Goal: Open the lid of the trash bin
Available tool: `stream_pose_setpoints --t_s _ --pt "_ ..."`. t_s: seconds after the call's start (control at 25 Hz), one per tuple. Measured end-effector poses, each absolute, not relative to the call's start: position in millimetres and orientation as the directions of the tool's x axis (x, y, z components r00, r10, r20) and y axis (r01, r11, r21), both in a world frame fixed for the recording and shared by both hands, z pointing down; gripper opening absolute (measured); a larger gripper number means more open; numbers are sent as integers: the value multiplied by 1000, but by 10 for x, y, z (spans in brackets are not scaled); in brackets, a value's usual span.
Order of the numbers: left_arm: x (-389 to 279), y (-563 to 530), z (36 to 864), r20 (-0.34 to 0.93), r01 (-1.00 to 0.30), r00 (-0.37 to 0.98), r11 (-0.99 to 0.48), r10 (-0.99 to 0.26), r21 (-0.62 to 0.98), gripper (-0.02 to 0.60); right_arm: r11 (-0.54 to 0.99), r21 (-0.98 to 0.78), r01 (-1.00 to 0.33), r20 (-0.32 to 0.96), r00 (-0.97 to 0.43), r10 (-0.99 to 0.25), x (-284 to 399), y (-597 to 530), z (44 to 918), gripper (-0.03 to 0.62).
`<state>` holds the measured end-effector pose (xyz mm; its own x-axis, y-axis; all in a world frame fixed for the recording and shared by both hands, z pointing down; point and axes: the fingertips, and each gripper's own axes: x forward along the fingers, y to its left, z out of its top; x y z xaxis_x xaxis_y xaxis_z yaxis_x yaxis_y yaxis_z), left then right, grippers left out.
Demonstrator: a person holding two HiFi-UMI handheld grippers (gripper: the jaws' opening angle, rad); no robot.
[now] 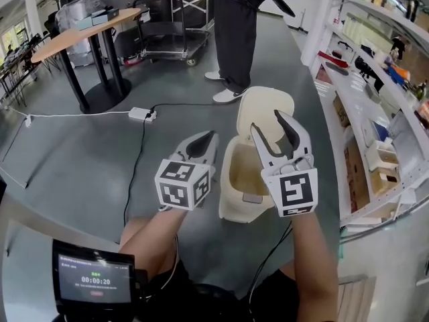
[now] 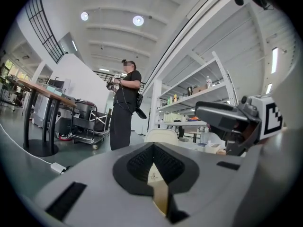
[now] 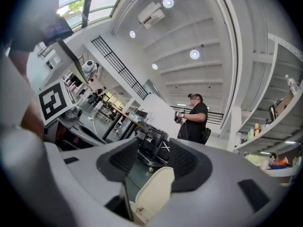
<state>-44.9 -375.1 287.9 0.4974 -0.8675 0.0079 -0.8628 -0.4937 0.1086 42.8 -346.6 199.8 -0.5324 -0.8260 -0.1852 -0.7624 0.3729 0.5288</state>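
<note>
A cream trash bin [image 1: 231, 194] stands on the grey floor, its lid [image 1: 265, 109] tipped up and back so the inside shows. My right gripper [image 1: 276, 130] hovers over the bin's mouth just in front of the lid, jaws spread wide and empty. In the right gripper view the raised lid [image 3: 152, 193] shows between the open jaws of the right gripper [image 3: 154, 162]. My left gripper [image 1: 202, 142] hangs beside the bin's left wall, fingers together on nothing. In the left gripper view the left gripper [image 2: 152, 149] is shut, with the lid [image 2: 161, 135] beyond it.
A person [image 1: 234, 32] stands just behind the bin. White shelves [image 1: 375, 113] with assorted items line the right side. A power strip [image 1: 142, 114] and its cable lie on the floor at left. A round table [image 1: 80, 35] and a cart [image 1: 167, 25] stand farther back.
</note>
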Motion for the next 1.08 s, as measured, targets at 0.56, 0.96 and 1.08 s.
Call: stream_pose_setpoints --t_s 0.56,0.96,1.08 --pt "-557 -3335 2635 -56 -885 456 -460 -888 77 -2 259 353 -899 -259 -360 -896 621 -3029 2060 37" --pt "-566 -3296 2543 -106 -907 416 -421 -903 21 -2 224 308 -925 -305 -318 -898 642 -2947 2053 8" --pt "-590 -3275 2498 -123 -915 401 -404 -908 -3 -2 222 320 -921 -300 -321 -898 650 -2957 2034 8"
